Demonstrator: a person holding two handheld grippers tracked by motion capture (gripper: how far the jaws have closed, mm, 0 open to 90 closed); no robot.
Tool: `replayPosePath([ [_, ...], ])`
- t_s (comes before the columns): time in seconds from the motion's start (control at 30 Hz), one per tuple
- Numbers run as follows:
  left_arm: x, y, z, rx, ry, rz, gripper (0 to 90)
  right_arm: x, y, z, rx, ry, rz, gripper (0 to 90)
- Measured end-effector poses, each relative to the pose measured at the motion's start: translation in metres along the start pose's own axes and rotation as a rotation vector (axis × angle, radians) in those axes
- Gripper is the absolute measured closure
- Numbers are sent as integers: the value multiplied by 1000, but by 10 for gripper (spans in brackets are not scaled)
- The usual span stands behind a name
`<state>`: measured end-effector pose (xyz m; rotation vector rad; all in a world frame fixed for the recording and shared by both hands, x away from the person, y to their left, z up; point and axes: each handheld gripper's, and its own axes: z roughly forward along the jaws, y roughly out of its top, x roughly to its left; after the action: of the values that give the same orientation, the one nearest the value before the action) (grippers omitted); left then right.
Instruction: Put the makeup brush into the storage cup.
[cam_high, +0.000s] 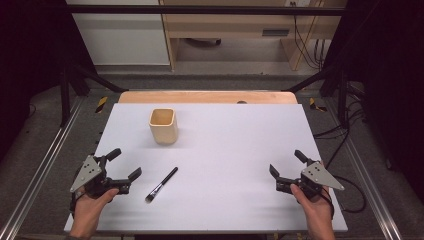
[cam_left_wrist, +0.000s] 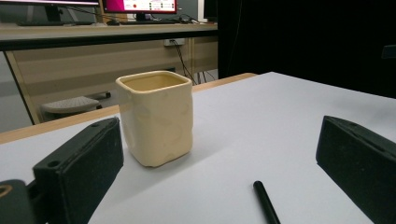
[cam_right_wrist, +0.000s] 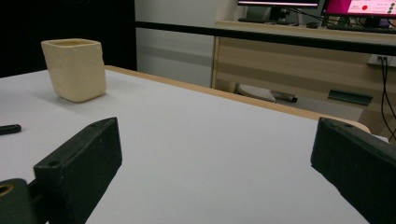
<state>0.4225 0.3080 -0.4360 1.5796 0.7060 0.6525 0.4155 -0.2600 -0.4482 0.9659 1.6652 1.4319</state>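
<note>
A cream square cup (cam_high: 163, 126) stands upright on the white table (cam_high: 225, 150), left of centre toward the back. A black-handled makeup brush (cam_high: 161, 184) lies flat nearer the front, bristles toward me. My left gripper (cam_high: 125, 163) rests at the front left, open and empty, just left of the brush. In the left gripper view the cup (cam_left_wrist: 155, 116) sits ahead between the jaws and the brush handle tip (cam_left_wrist: 265, 201) shows low. My right gripper (cam_high: 286, 163) stands open and empty at the front right. The right gripper view has the cup (cam_right_wrist: 74, 69) far left.
A wooden strip (cam_high: 207, 97) edges the table's far side. Black frame bars and cables run along both sides. A desk with monitors (cam_left_wrist: 139, 6) stands beyond the table. Broad bare tabletop lies between the two grippers.
</note>
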Motion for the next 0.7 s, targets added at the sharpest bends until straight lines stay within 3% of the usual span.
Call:
replayPosePath([
  [0.27,-7,3,1,25,-11,0,4,0,1,-1,4,-9,0,24],
  [0.57,-21,9,10,115,-19,46,8,-1,1,-3,-1,-16,3,24],
  [0.7,-28,12,19,171,-23,43,12,-2,1,-4,-4,-16,8,24],
])
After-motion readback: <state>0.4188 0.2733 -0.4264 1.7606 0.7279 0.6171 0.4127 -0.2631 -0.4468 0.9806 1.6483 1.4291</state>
